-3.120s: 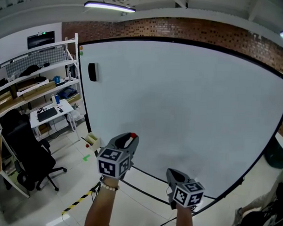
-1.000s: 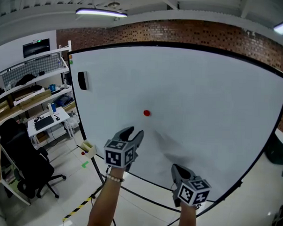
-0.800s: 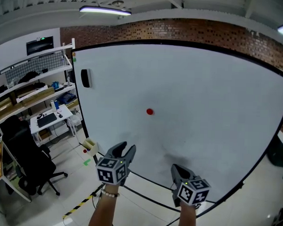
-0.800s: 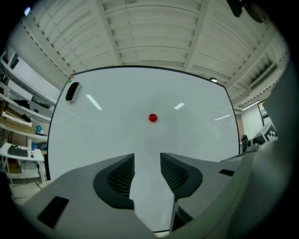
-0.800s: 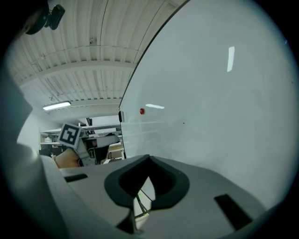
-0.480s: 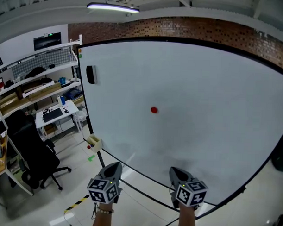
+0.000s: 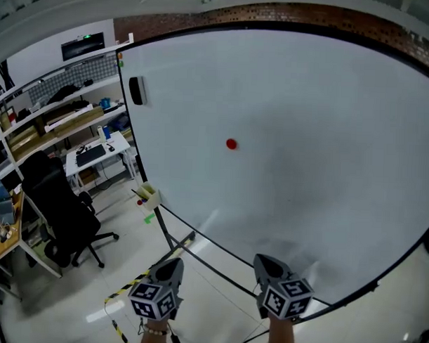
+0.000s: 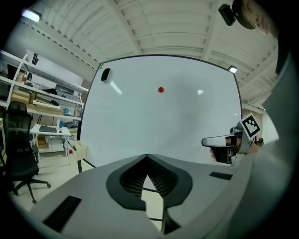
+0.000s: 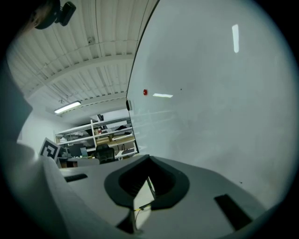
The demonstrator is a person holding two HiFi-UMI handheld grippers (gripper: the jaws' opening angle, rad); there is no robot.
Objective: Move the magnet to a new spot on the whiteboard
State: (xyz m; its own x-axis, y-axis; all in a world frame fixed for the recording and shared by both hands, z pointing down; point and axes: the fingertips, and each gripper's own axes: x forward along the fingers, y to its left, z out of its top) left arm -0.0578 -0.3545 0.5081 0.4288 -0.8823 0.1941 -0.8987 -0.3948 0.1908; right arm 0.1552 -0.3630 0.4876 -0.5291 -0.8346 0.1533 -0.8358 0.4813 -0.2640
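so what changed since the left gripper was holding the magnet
The left hand-held gripper let go of the red magnet, leaving it stuck on the whiteboard, then dropped away and shut empty. The right hand-held gripper stayed low; the black eraser stayed put.

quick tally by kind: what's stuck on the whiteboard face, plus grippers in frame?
red magnet: 1
black block: 1
grippers, both shut and empty: 2 (left gripper, right gripper)
Total: 4
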